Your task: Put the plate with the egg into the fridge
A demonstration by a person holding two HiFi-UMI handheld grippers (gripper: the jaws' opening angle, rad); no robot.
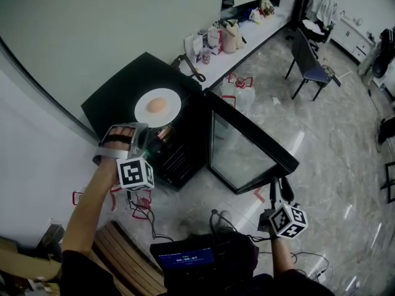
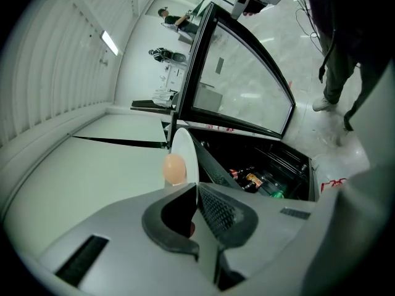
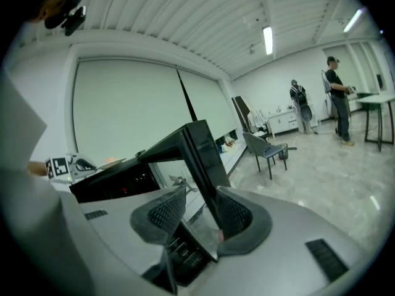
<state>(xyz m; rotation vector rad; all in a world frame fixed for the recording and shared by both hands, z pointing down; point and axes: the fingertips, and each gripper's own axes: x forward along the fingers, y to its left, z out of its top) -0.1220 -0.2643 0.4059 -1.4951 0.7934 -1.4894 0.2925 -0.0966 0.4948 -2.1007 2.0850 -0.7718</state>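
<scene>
Atop fridge (image 1: 114, 100), left tongs (image 2: 196, 195) pinch plate (image 2: 183, 147); right tongs (image 3: 202, 203) grip door (image 3: 200, 147).

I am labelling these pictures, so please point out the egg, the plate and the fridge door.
egg (image 1: 156, 105), head view, middle of the shell.
plate (image 1: 141, 111), head view, bare white part left of the egg.
fridge door (image 1: 237, 154), head view, middle of the glass pane.

One overhead, two close on fridge (image 1: 114, 103)
</scene>
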